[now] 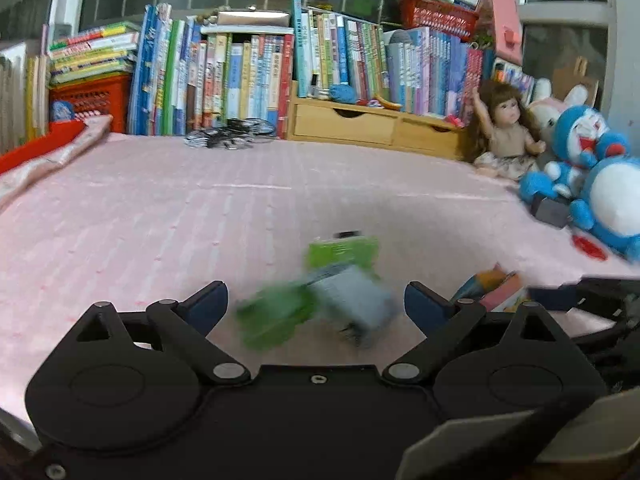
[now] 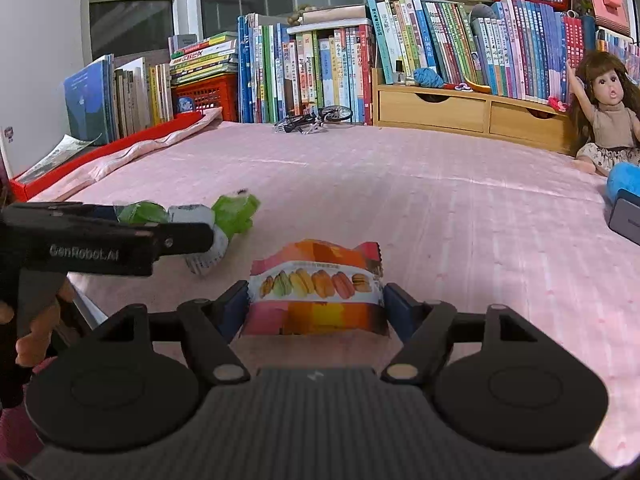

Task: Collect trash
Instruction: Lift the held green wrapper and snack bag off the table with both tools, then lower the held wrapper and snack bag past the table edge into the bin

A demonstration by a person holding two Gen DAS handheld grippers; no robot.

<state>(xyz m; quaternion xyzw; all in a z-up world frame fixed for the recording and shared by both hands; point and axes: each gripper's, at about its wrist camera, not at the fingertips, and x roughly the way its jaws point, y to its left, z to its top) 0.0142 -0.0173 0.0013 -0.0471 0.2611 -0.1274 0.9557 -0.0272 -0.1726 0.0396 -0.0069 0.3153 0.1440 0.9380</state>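
Wrappers are what I am gathering off this pink bedspread [image 2: 440,208], and both look feather-light, thin and crinkly, so I judge they will crush and slide rather than resist. My right gripper [image 2: 316,306] has the macaron snack packet [image 2: 316,292] between its blue pads, which sit against the packet's two crimped ends; the jaws stand fairly wide because the packet spans them. Those sealed ends seem the stiffest part and the best place to pinch, since the puffed middle would only buckle. A row of coloured macarons is printed on its white band, with a line of small characters above them too fine to read. My left gripper [image 1: 316,304] is spread wide, nothing pressed by its pads, and the green and grey wrapper [image 1: 320,304] lies blurred between the fingers, loose on the bedspread. From the right wrist view that wrapper sits at about ten o'clock of the packet, near it but apart. It looks like slick film, so I would close on a bunched fold, not a flat edge. "GenRobot.AI" reads clearly on the left tool's side. Book spines [image 2: 320,60] at twelve o'clock carry print I cannot make out.
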